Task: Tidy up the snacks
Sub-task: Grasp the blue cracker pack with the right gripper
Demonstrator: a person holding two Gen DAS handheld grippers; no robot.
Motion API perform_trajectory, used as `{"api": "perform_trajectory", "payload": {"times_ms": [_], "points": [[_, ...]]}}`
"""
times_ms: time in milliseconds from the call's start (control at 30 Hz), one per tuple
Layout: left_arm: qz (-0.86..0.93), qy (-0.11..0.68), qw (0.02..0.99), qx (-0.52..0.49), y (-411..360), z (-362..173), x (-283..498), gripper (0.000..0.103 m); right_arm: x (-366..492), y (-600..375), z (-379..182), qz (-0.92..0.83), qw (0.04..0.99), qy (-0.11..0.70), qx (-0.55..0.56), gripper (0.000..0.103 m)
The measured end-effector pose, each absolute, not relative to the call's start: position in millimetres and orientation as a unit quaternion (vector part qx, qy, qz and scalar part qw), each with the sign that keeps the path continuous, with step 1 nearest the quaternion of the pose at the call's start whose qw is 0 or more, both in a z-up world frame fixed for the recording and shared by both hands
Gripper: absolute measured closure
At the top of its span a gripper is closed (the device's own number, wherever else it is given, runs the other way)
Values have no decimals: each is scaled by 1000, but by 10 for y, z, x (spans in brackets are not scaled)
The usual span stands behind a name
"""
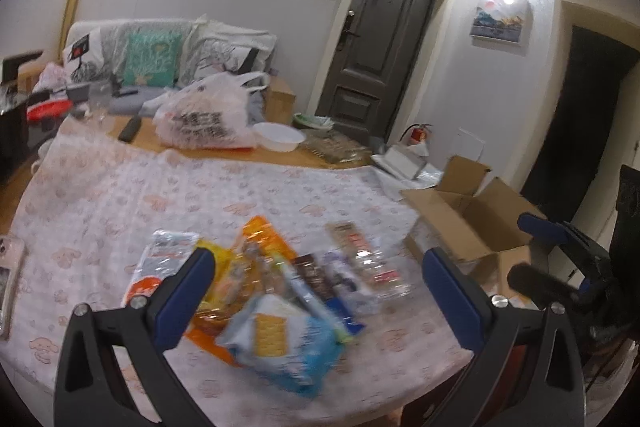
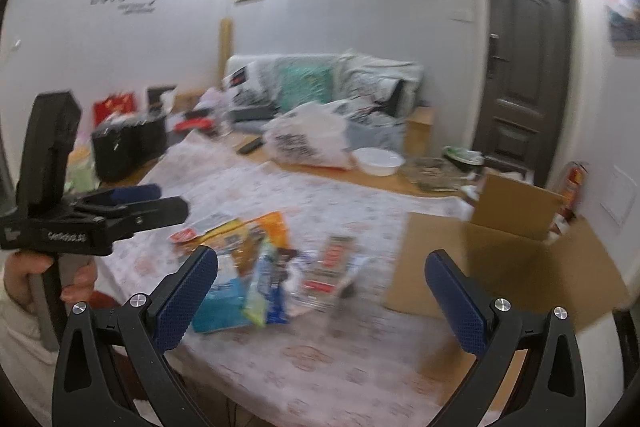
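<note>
Blue-padded left claw (image 1: 318,269) and right claw (image 2: 320,269) both gape empty above the snack packets (image 1: 276,291), heaped on the counter (image 1: 120,187) just ahead. Picking hasn't started; next, probably close on one packet for the cardboard box (image 1: 472,223) rightward.

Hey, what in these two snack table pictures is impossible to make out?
- Snack packets: motion blur in both wrist views leaves their labels unreadable.
- Cardboard box interior: its walls hide it in the left view; flaps hide it in the right.
- Phone: cut off by the left view's edge.
</note>
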State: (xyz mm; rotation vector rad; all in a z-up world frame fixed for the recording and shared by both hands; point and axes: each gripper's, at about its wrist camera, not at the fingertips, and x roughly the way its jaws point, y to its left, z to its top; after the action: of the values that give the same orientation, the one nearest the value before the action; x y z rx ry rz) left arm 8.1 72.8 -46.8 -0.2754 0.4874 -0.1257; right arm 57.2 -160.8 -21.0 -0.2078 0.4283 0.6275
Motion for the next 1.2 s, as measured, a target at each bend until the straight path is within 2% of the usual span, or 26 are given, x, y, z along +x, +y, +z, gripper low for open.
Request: {"api": "perform_trajectory", "payload": {"times_ms": [100, 200, 333, 667, 1067, 1133, 1200], "points": [[-39, 258, 953, -155, 992, -637, 143, 1, 612, -1232, -314, 343, 904, 219, -127, 12], [-25, 279, 942, -185, 1275, -833, 214, 1, 678, -896, -478, 376, 882, 243, -146, 18], [-32, 290, 933, -210, 1525, -1050, 262, 1, 811, -518, -732, 416, 848, 293, -148, 39], [-64, 305, 918, -246, 1709, -1312, 363, 1, 1078, -137, -1159, 439, 805, 372, -143, 40], [-86, 308, 913, -255, 1693, -1365, 391, 1, 1179, -28, -1389, 448, 777, 412, -157, 32], [-90, 308, 913, -253, 1678, -1364, 390, 1, 1156, -13, -1408, 444, 778, 411, -170, 39], [-99, 306, 912, -253, 1653, -1353, 391, 1, 1136, -17, -1399, 442, 781, 406, -172, 40]]}}
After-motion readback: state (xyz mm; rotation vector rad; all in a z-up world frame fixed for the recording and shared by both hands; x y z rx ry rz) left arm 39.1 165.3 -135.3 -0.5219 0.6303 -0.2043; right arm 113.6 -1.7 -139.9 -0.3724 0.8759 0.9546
